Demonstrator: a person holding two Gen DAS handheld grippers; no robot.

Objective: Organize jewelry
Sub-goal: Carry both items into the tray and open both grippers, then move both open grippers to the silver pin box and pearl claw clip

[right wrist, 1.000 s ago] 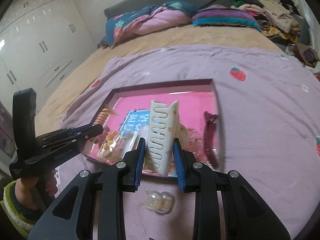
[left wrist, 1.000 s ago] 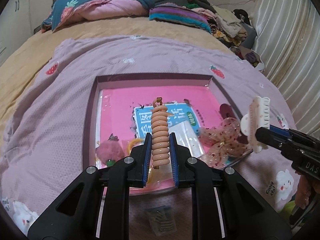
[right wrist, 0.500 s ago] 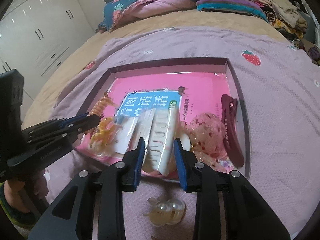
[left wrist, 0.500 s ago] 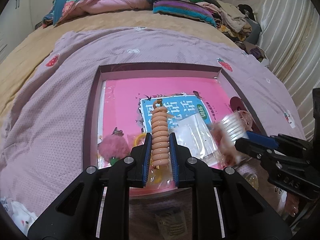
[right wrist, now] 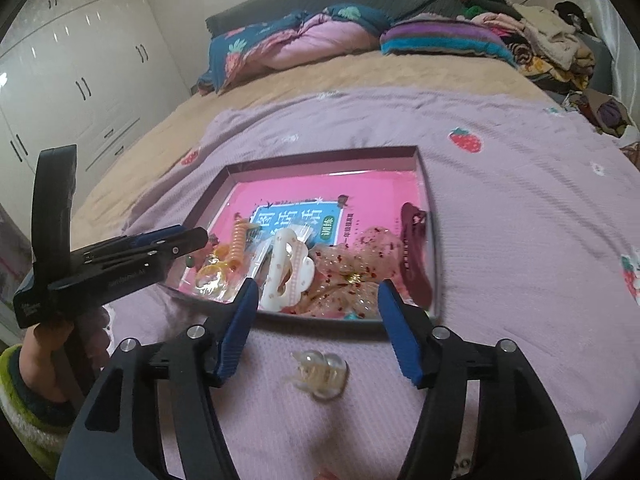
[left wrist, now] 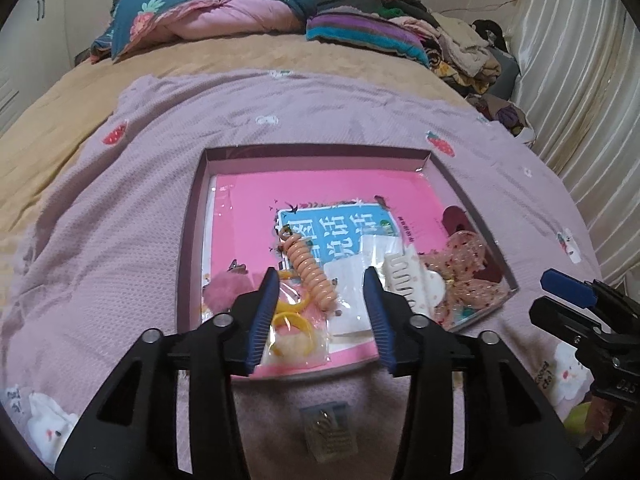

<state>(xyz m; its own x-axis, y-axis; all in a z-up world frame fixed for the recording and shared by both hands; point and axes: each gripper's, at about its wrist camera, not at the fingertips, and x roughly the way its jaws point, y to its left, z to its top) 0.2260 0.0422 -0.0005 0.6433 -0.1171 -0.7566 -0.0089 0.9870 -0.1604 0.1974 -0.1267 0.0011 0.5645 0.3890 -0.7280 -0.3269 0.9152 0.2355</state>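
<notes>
Lying inside the tray point(left wrist: 192, 216), the peach spiral hair tie point(left wrist: 312, 276) and the white claw clip point(right wrist: 286, 272) are released; both pairs of fingers have just been opening and hold nothing. Your left gripper point(left wrist: 320, 316) hangs just over the tie, so pulling back low could drag it. The clear clip point(right wrist: 320, 374) waits on the bed near your right gripper point(right wrist: 316, 324).

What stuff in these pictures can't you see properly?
- Small packet on the blanket, left wrist view: its contents are too small and blurred to name.
- Book cover in the box, both views: hair things lie over part of the writing.
- Thing at the bottom edge, right wrist view: cut off.
- Yellow-green thing, left wrist view: half behind the right gripper.
</notes>
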